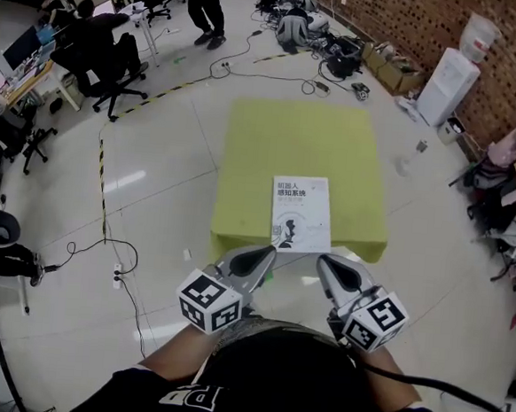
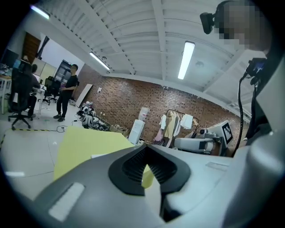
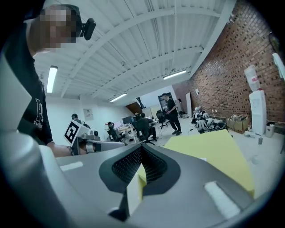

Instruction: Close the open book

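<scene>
The book is lying flat on the table, already shut, with its white cover facing up and dark printed characters showing near the top of the cover. It is sitting at the near end of the yellow-green table, slightly right of the centre line, with its lower edge reaching close to the near rim.

The left tongs are pointing toward the book's lower left corner, at the table's near rim. Contact with the book cannot be determined from the head view. In the left gripper view, the left tongs are pressed together at the tips and are pinching nothing. Only the yellow table is showing through the small gap between the black ribbed pads.

The right tongs are pointing toward the book's lower right corner, at the same rim. In the right gripper view, the right tongs are likewise pressed together at the tips and are pinching nothing, with the table extending ahead and to the right.

The two tongs are converging toward each other, and their marker cubes, left and right, are sitting close to the person's body.

Beyond the table, a water dispenser is standing against the brick wall, a standing person is occupying the far floor, and a seated person is working at a desk on the left.
</scene>
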Action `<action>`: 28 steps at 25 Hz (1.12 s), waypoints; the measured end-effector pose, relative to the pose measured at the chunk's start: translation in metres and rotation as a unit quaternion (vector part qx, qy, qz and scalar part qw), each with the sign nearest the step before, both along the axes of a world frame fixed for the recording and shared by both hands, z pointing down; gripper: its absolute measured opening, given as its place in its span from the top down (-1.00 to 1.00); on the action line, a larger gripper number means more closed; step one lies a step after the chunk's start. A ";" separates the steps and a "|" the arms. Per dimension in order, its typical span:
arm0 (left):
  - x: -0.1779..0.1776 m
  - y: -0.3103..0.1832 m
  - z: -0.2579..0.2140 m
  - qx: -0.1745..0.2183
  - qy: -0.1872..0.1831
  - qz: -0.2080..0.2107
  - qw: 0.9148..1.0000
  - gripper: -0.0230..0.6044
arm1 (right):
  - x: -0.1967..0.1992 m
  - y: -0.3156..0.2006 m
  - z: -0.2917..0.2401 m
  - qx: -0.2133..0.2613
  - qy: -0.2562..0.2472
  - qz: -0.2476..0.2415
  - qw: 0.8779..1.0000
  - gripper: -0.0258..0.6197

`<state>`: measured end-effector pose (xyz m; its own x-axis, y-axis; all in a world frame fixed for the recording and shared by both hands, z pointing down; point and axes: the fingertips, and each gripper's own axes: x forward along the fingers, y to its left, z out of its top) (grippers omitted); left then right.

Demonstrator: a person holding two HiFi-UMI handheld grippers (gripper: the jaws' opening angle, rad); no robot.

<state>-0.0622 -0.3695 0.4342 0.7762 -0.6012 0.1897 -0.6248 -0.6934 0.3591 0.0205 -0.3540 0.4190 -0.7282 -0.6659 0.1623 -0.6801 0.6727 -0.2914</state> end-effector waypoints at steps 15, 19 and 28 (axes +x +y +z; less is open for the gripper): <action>0.086 0.108 -0.010 -0.010 0.014 -0.054 0.998 0.90 | 0.087 0.089 0.002 -0.009 -0.033 -0.063 0.997 0.90; 0.086 0.114 -0.009 -0.019 -0.007 -0.056 0.998 0.90 | 0.087 0.097 -0.003 -0.009 -0.047 -0.074 0.996 0.90; 0.058 0.099 -0.026 0.010 -0.031 -0.042 0.999 0.90 | 0.064 0.092 -0.015 -0.001 -0.053 -0.039 0.998 0.90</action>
